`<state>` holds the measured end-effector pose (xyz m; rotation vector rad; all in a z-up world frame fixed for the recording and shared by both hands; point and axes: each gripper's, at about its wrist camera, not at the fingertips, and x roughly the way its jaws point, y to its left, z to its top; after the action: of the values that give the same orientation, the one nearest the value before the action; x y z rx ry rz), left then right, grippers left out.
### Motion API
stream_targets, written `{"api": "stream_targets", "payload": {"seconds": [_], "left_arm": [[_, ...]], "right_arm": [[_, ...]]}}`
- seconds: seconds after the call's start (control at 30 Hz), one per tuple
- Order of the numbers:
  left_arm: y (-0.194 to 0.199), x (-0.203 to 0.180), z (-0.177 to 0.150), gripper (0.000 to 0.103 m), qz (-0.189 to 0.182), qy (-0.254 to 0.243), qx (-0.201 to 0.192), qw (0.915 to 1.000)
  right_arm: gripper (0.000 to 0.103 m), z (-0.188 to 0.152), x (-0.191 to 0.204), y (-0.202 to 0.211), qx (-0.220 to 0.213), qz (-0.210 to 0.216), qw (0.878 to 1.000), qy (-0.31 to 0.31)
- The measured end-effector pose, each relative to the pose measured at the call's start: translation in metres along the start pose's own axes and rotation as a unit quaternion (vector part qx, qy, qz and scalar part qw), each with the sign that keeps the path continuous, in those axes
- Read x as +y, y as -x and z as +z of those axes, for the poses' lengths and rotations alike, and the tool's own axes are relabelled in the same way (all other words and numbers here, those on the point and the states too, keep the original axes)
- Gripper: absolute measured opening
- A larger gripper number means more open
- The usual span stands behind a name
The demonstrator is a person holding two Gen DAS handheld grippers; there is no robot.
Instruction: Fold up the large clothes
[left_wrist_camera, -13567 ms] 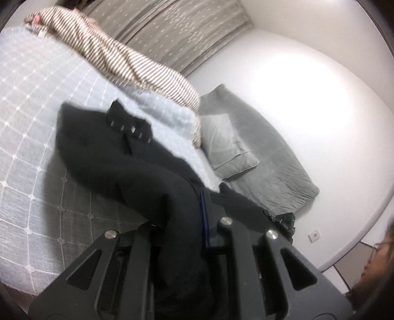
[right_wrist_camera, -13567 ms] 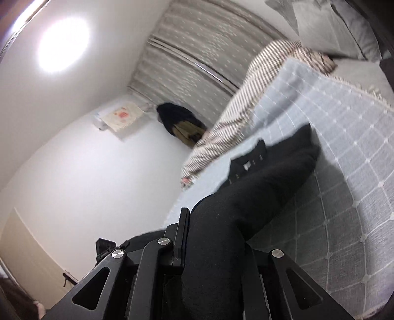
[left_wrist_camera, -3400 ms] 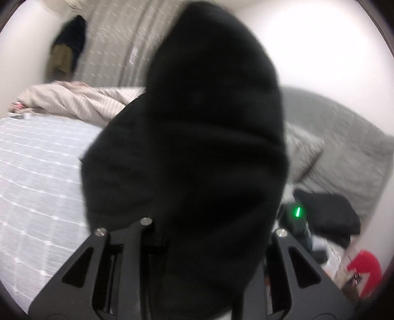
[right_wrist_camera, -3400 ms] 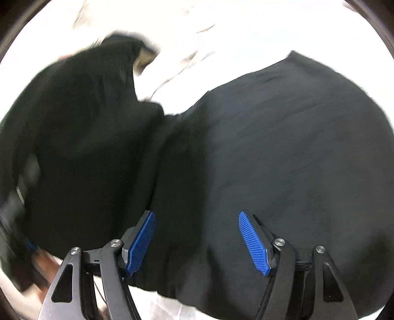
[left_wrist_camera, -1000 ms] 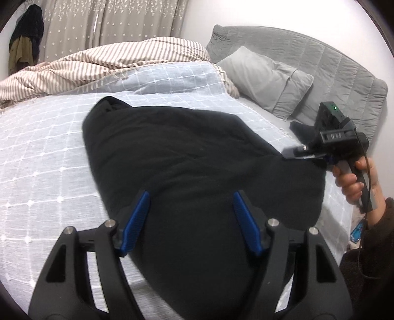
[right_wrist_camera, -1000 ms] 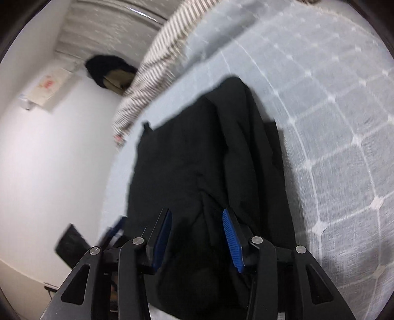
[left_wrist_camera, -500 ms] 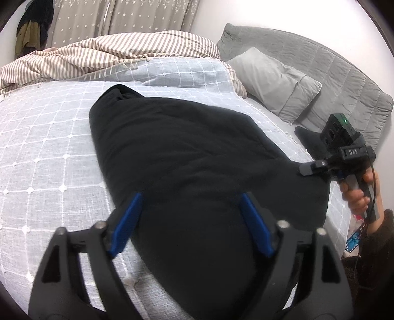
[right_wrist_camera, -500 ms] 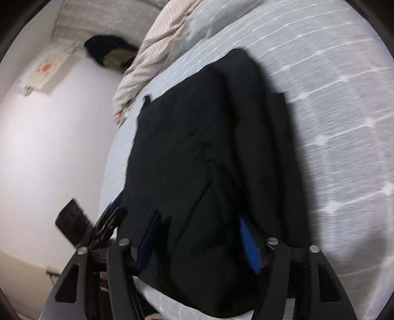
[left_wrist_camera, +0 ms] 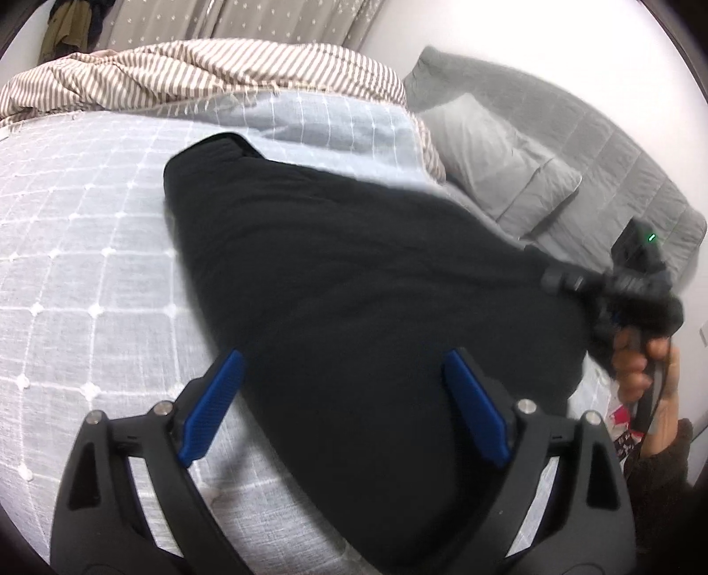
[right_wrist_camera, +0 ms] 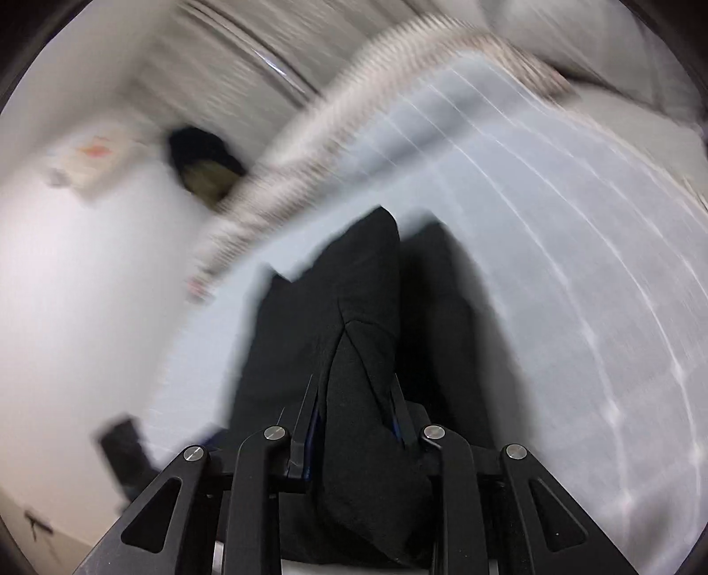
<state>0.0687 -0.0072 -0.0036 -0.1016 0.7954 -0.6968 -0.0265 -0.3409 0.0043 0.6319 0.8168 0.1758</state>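
A large black garment (left_wrist_camera: 354,265) lies folded lengthwise on the pale checked bed cover (left_wrist_camera: 88,243). My left gripper (left_wrist_camera: 343,354) hovers over its near end with the jaws wide and still opening; the blue pads (left_wrist_camera: 212,407) stand on either side of the cloth and do not press on it. The right gripper (right_wrist_camera: 354,385) is closing its jaws on a raised fold of the garment (right_wrist_camera: 354,287), and the cloth bunches between its fingers. In the left wrist view the right gripper (left_wrist_camera: 551,279) sits at the garment's right edge, held by a hand (left_wrist_camera: 637,362).
A striped duvet (left_wrist_camera: 199,70) is heaped along the far side of the bed. A grey pillow (left_wrist_camera: 500,177) and a grey quilted headboard (left_wrist_camera: 619,155) are at the right. Clothes hang by the curtain (left_wrist_camera: 66,26). The right wrist view is motion-blurred.
The right gripper's jaws opened wider over the garment's edge, then closed on a fold and rose a little. The left gripper's jaws spread wider above the near end.
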Motion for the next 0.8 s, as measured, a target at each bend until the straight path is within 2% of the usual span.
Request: {"api": "stream_targets", "payload": {"seconds": [0.07, 0.13, 0.23, 0.3, 0.43, 0.47, 0.5, 0.53, 0.6, 0.67, 0.8], "left_arm": [[-0.004, -0.002, -0.001, 0.093, -0.006, 0.0, 0.01, 0.9999], [-0.005, -0.004, -0.002, 0.093, -0.009, 0.002, 0.016, 0.9998], [-0.004, -0.001, -0.004, 0.094, -0.013, 0.008, 0.028, 0.9995], [-0.004, 0.007, -0.003, 0.095, -0.026, 0.032, 0.043, 0.9982], [-0.001, 0.02, -0.006, 0.096, -0.037, 0.08, 0.062, 0.9941], [0.0, 0.023, -0.005, 0.096, -0.039, 0.095, 0.067, 0.9924], [0.001, 0.025, -0.004, 0.096, -0.04, 0.107, 0.07, 0.991], [0.002, 0.029, -0.002, 0.096, -0.045, 0.124, 0.074, 0.9885], [0.002, 0.035, 0.0, 0.096, -0.057, 0.148, 0.074, 0.9846], [0.001, 0.04, 0.001, 0.096, -0.058, 0.162, 0.073, 0.9823], [-0.011, 0.05, 0.001, 0.097, -0.048, 0.184, 0.089, 0.9776]], "right_arm": [[0.028, -0.019, -0.016, -0.013, 0.029, -0.039, 0.999, 0.003], [0.03, -0.031, -0.026, -0.016, 0.044, -0.047, 0.998, -0.013], [0.037, -0.037, -0.011, -0.013, 0.052, -0.073, 0.996, 0.013], [0.041, -0.041, -0.004, -0.011, 0.062, -0.083, 0.994, 0.036], [0.049, -0.031, 0.0, 0.001, 0.06, -0.062, 0.996, 0.039], [0.056, -0.029, 0.0, 0.004, 0.055, -0.054, 0.996, 0.034], [0.075, -0.026, 0.001, 0.008, 0.044, -0.053, 0.997, 0.029], [0.085, -0.021, 0.002, 0.014, 0.023, -0.054, 0.998, 0.024], [0.085, -0.011, 0.003, 0.027, -0.014, -0.054, 0.998, 0.019], [0.085, -0.001, 0.001, 0.032, -0.027, -0.039, 0.999, 0.006], [0.085, 0.014, -0.016, 0.019, -0.007, -0.011, 1.0, -0.026]]}}
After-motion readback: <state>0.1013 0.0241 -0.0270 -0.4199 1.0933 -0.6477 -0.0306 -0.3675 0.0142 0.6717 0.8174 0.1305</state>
